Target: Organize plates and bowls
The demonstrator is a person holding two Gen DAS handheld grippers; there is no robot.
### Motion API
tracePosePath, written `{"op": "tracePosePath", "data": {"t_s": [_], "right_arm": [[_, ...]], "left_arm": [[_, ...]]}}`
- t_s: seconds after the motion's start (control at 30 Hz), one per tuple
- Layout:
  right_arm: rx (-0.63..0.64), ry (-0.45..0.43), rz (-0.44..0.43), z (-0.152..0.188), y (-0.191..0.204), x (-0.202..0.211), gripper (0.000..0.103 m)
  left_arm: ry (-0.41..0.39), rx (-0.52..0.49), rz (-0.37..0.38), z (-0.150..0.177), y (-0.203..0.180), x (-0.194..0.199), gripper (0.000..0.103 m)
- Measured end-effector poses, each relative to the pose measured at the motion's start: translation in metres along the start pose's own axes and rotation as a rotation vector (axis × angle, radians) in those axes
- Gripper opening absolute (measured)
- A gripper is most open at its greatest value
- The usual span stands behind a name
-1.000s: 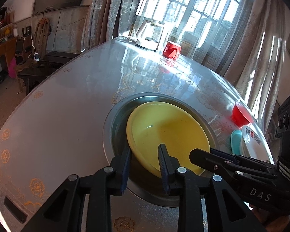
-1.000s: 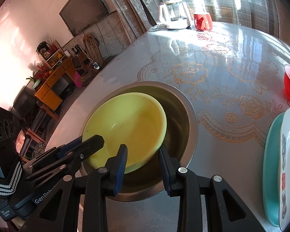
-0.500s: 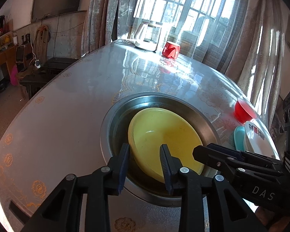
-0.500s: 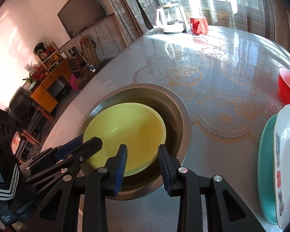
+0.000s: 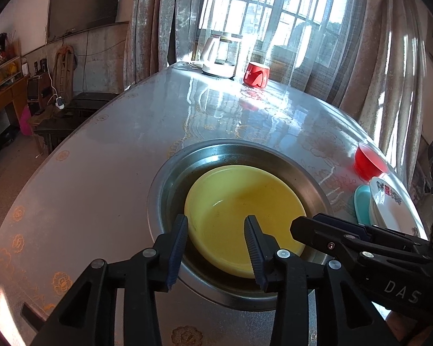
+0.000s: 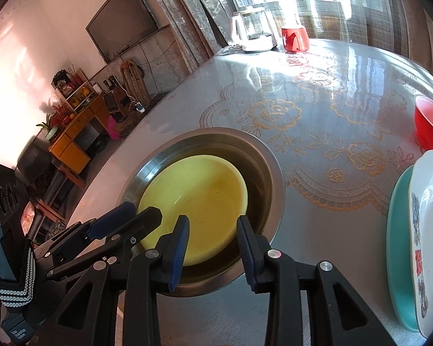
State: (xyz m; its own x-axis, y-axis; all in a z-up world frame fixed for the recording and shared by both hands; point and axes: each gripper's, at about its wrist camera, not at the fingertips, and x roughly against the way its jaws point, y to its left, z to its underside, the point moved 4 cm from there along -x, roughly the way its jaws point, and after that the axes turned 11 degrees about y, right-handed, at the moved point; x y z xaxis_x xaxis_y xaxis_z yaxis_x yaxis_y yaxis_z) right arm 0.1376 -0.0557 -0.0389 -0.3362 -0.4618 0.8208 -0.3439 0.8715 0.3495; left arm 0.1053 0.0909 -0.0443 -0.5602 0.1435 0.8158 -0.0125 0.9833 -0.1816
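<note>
My left claw (image 5: 216, 245) is opening, empty, over the yellow plate's (image 5: 242, 216) near rim; my right claw (image 6: 213, 242), part-open and empty, hovers alongside.

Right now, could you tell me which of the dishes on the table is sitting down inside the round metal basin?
The yellow dish lies in the metal basin. The red bowl, teal plate and white patterned plate sit outside it on the tabletop.

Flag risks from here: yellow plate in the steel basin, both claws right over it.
1. The left claw is opening over the yellow plate, nothing gripped; the plate lies off-centre in the steel basin, so it may slide.
2. The right claw sits beside the left; the fingers could collide.
3. The white plate on the teal plate overhangs, and could be knocked.
</note>
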Motion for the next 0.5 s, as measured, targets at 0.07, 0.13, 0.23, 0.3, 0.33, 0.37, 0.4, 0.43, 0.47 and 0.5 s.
{"op": "tracePosePath", "data": {"t_s": [0.07,0.13,0.23,0.3,0.33,0.37,0.4,0.43,0.47,0.5], "right_arm": [[0.001,-0.003,-0.002,0.0007,-0.0002,-0.0001,0.035],[0.002,-0.004,-0.005,0.0007,0.0,-0.0005,0.035],[0.002,-0.007,-0.009,0.0013,0.0002,-0.0006,0.035],[0.003,-0.007,-0.012,0.0014,0.0005,-0.0014,0.035],[0.004,-0.007,-0.013,0.0016,0.0008,-0.0016,0.035],[0.004,-0.007,-0.014,0.0017,0.0008,-0.0019,0.035],[0.006,-0.008,-0.014,0.0017,0.0013,-0.0018,0.035],[0.007,-0.01,-0.014,0.0018,0.0014,-0.0019,0.035],[0.007,-0.011,-0.014,0.0018,0.0015,-0.0019,0.035],[0.007,-0.012,-0.015,0.0018,0.0015,-0.0017,0.035]], "left_arm": [[-0.001,0.001,-0.001,-0.0002,0.0001,0.0002,0.042],[-0.002,0.002,0.0,-0.0003,-0.0001,0.0001,0.042],[-0.005,0.006,0.0,0.0001,0.0003,0.0016,0.043],[-0.007,0.007,-0.002,-0.0001,0.0007,0.0028,0.043],[-0.008,0.007,-0.003,0.0001,0.0007,0.0033,0.043],[-0.009,0.006,-0.004,0.0,0.0009,0.0035,0.043],[-0.009,0.007,-0.004,-0.0003,0.001,0.0037,0.043],[-0.01,0.007,-0.005,0.0001,0.0007,0.0047,0.043],[-0.01,0.006,-0.006,0.0,0.0007,0.0052,0.044],[-0.011,0.007,-0.006,-0.0001,0.0008,0.0056,0.044]]}}
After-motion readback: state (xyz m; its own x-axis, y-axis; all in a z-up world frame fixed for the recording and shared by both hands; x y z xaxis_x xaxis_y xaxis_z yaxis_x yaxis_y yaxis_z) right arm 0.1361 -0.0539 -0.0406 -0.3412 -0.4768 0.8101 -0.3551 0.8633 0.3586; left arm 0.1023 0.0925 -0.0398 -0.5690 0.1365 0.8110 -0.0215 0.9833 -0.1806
